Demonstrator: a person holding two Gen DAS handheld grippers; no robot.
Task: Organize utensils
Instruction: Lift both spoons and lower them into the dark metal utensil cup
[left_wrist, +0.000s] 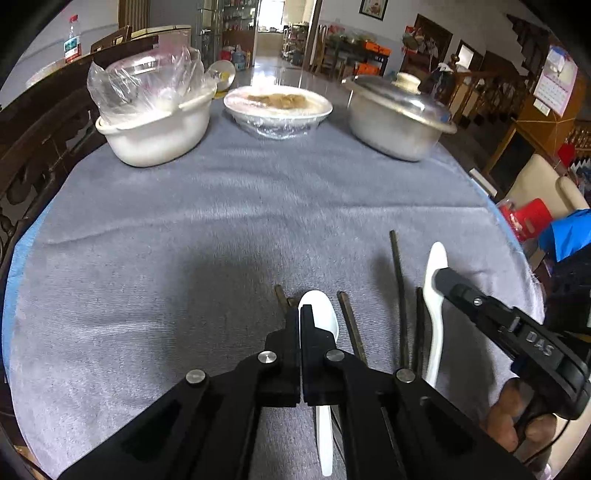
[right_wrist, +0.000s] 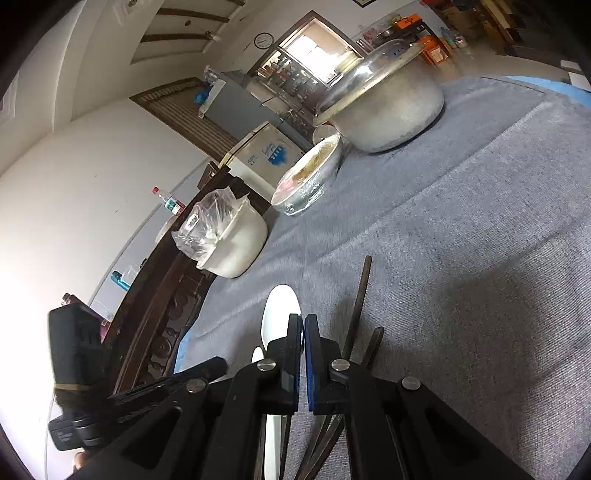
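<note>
White plastic spoons and dark chopsticks make up the utensils, all lying on the grey cloth (left_wrist: 240, 206) at the near edge of the table. One white spoon (left_wrist: 325, 314) lies with its bowl pointing away, directly under the left gripper (left_wrist: 300, 314); a brown chopstick (left_wrist: 351, 325) lies just beside it on the right, and another chopstick tip (left_wrist: 280, 295) shows just left of the fingers. Further right, a second white spoon (left_wrist: 436, 291) lies beside two dark chopsticks (left_wrist: 400, 295), roughly parallel to them. The pieces are near one another but not sorted by kind or lined up, so the task appears to be at an early stage, with grouping of spoons and chopsticks left to do.

The left gripper hovers low over the first spoon with its fingers pressed together; nothing is visibly pinched between them. The right gripper (right_wrist: 303, 325) likewise has its blue-padded fingers drawn together with only a thin slit between, holding nothing that can be seen. In its own view a white spoon (right_wrist: 279, 314) lies just left of the fingers and dark chopsticks (right_wrist: 360, 302) just right. In the left wrist view its tip reaches the second spoon; whether it touches cannot be told.

Across the far side of the cloth stand a white pot with a plastic bag (left_wrist: 155, 122), a film-covered bowl of food (left_wrist: 277, 110) and a lidded metal pot (left_wrist: 395, 118), well apart from the utensils.
</note>
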